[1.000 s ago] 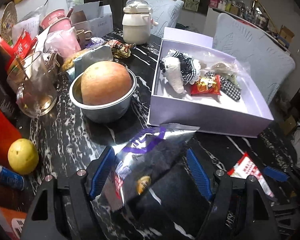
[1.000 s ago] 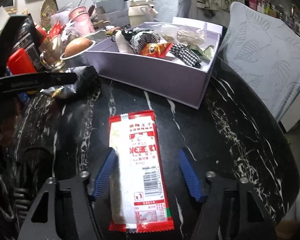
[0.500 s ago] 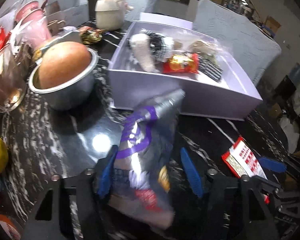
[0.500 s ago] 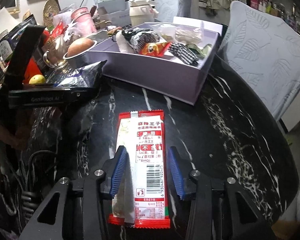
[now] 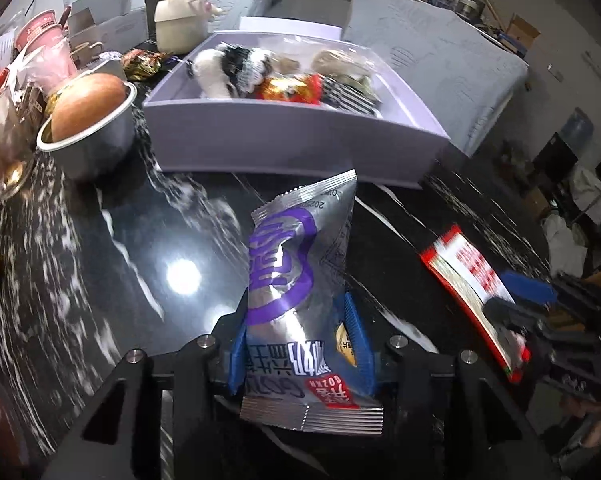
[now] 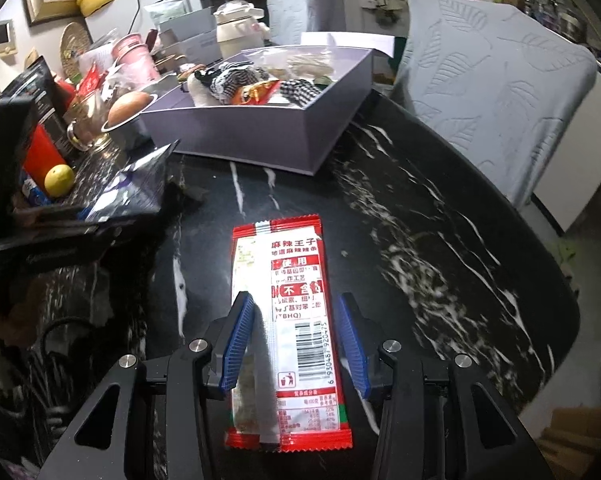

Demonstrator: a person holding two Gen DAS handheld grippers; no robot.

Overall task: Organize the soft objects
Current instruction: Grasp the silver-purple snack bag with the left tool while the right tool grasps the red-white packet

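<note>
Right wrist view. Right gripper has its blue pads on either side of a red-and-white snack packet; the left pad touches the packet's edge, the right pad sits just beside it. Packet lies lengthwise, barcode side up, over the black marble table. Beyond it stands a lavender box with checked fabric items and wrapped snacks inside. At left, the left gripper holds a silver-and-purple bag. A lemon sits near the table's left edge. A grey chair cover is behind the table.
</note>
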